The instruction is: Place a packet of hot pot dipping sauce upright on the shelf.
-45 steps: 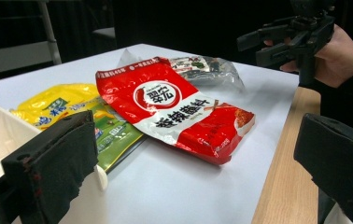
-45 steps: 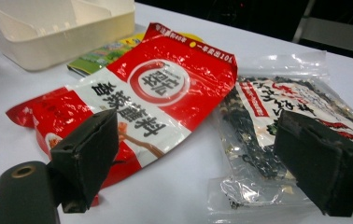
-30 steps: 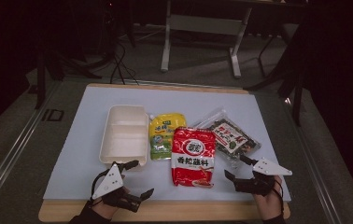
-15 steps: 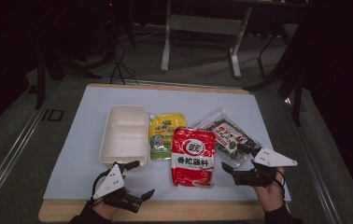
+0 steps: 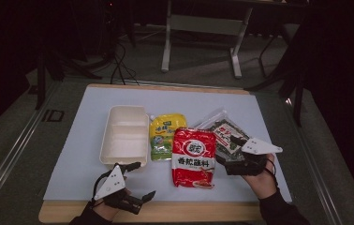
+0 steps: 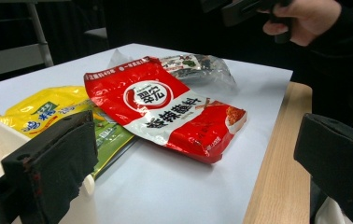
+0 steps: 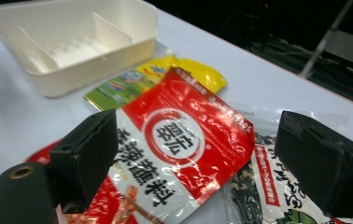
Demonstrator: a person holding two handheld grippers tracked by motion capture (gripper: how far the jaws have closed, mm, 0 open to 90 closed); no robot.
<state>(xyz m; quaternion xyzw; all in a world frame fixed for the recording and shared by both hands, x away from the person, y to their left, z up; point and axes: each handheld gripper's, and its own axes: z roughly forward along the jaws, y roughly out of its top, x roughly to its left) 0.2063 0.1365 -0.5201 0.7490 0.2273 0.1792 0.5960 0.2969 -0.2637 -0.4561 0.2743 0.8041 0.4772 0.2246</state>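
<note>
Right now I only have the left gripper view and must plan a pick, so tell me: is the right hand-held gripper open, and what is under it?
Observer: The right hand-held gripper is open, its jaws astride the red packet's corner and the dark seaweed packet.
Operator: Does the red packet overlap that one?
Observer: Yes, its edge lies over the dark seaweed packet.
Operator: How is the white tray divided?
Observer: The white tray has one long compartment and two smaller ones, all bare.
</note>
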